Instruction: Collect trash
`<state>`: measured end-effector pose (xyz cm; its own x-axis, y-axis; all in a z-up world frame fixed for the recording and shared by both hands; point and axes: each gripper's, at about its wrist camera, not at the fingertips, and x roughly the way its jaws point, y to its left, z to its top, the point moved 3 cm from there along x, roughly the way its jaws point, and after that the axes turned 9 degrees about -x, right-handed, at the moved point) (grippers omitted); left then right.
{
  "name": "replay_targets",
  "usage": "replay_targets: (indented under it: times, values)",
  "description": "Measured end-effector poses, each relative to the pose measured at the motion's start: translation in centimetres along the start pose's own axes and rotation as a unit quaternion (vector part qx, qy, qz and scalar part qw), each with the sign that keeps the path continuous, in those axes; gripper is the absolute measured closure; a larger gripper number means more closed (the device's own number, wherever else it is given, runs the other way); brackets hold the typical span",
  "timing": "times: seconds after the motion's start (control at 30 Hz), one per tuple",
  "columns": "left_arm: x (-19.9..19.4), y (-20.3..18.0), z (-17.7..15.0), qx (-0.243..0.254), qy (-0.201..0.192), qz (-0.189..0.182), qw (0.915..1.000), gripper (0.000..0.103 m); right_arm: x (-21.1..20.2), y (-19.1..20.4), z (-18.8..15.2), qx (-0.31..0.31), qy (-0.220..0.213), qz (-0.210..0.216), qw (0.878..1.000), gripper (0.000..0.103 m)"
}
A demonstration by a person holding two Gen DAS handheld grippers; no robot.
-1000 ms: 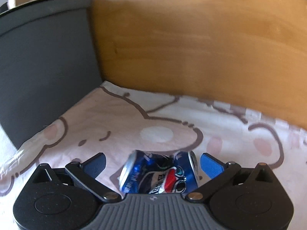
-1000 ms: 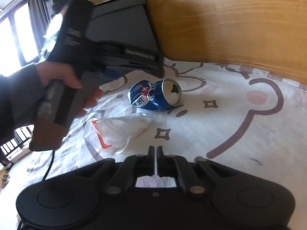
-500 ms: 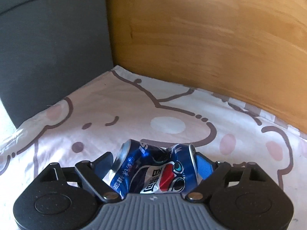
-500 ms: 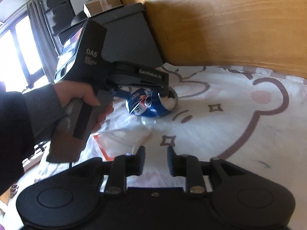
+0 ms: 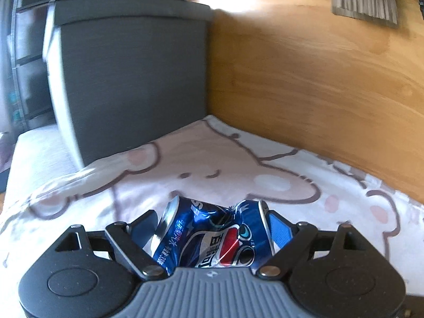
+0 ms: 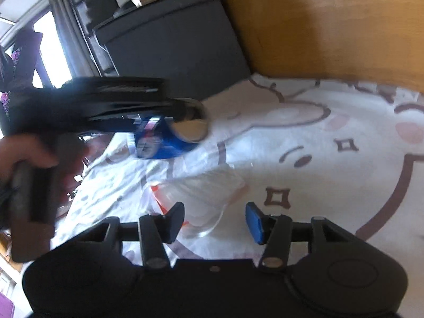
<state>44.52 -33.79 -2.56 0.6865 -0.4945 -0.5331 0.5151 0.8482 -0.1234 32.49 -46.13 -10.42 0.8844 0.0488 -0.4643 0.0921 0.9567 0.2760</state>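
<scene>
Left gripper (image 5: pixel 212 228) fingers clamp the crushed can (image 5: pixel 212 235) above the bed (image 5: pixel 212 159); right gripper (image 6: pixel 214 220) fingers are apart over a wrapper (image 6: pixel 204 201).

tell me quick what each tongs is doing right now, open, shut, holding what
Left tongs: shut on the crushed Pepsi can, gripped by its two ends.
Right tongs: open, holding nothing, a clear plastic bag lying between its tips.

A bedroom: cartoon bedsheet (image 5: pixel 212 159), wooden headboard (image 5: pixel 318 66), curtained window (image 6: pixel 53 50)
</scene>
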Motion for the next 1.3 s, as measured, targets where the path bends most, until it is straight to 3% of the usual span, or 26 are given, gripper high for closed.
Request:
replay_targets:
  times: [0.07,0.17,0.27,0.6,0.83,1.3]
  values:
    - [-0.5,1.0,-0.7,-0.009,-0.005,0.012,0.9999,0.016,0.4,-0.5,0.0,0.022,0.002,-0.001,1.0,0.062]
    - [-0.8,2.3,-1.8,-0.035,0.003,0.026,0.999,0.016,0.7,-1.1,-0.1,0.042,0.005,0.004,0.999,0.088]
    - [-1.4,3.1,-2.5,-0.044,0.01,0.036,0.9983,0.016,0.5,-1.0,-0.2,0.04,0.006,0.009,0.999,0.098]
    - [-6.3,3.9,-5.0,-0.053,0.009,0.049,0.9974,0.017,-2.8,-0.1,-1.4,0.031,-0.003,-0.001,1.0,0.101]
    - [-10.1,2.9,-6.3,-0.04,0.011,0.043,0.9982,0.017,-6.5,1.5,-3.3,0.028,0.018,0.002,0.999,0.101]
    - [-18.1,-4.2,-11.7,-0.015,0.014,-0.014,0.9997,0.017,-20.3,3.5,-5.8,0.004,0.063,0.044,0.997,0.102]
